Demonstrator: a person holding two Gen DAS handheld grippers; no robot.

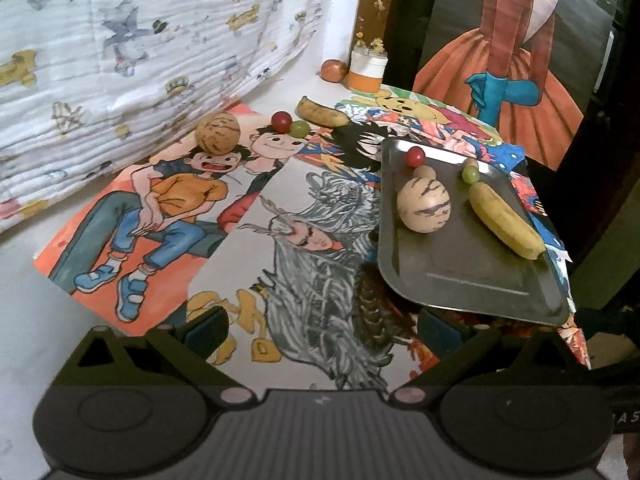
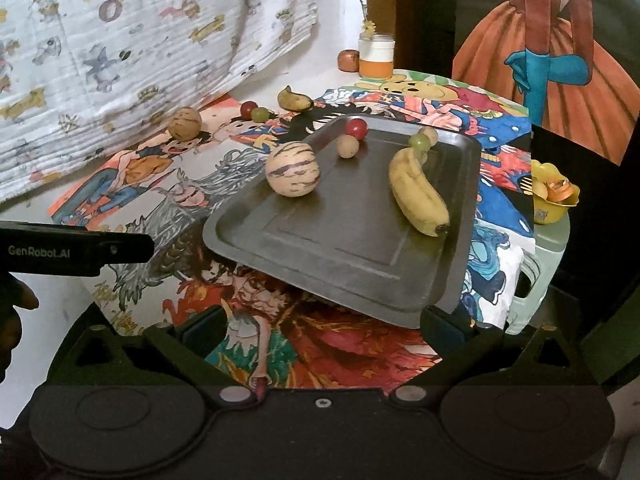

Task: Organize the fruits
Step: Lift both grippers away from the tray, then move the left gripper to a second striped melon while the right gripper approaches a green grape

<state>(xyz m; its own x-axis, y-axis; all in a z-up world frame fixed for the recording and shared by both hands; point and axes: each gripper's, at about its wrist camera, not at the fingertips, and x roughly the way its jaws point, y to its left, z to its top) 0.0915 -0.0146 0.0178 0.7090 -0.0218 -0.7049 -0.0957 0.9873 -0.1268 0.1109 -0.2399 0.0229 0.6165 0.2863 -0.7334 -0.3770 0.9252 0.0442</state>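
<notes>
A dark metal tray (image 1: pixel 460 276) (image 2: pixel 340 252) lies on the picture-covered table. On it are a striped cream melon (image 1: pixel 424 206) (image 2: pixel 292 169), a yellow banana (image 1: pixel 506 219) (image 2: pixel 418 192), a red grape (image 1: pixel 415 156) (image 2: pixel 356 128), a green grape (image 1: pixel 470 175) (image 2: pixel 419 142) and a small tan fruit (image 2: pixel 346 146). Off the tray at the back lie a brownish melon (image 1: pixel 218 132) (image 2: pixel 185 122), a red grape (image 1: pixel 281 120), a green grape (image 1: pixel 299 128) and a second banana (image 1: pixel 322 112) (image 2: pixel 295 100). My left gripper (image 1: pixel 320 332) and right gripper (image 2: pixel 324 324) are both open and empty, in front of the tray.
A patterned white cloth (image 1: pixel 140 52) hangs at the left back. A white and orange jar (image 1: pixel 368 68) and a small round orange fruit (image 1: pixel 334 70) stand at the far wall. A yellow bowl (image 2: pixel 554 194) sits on a green stool at the right. The left gripper's body (image 2: pixel 76 246) shows at the left.
</notes>
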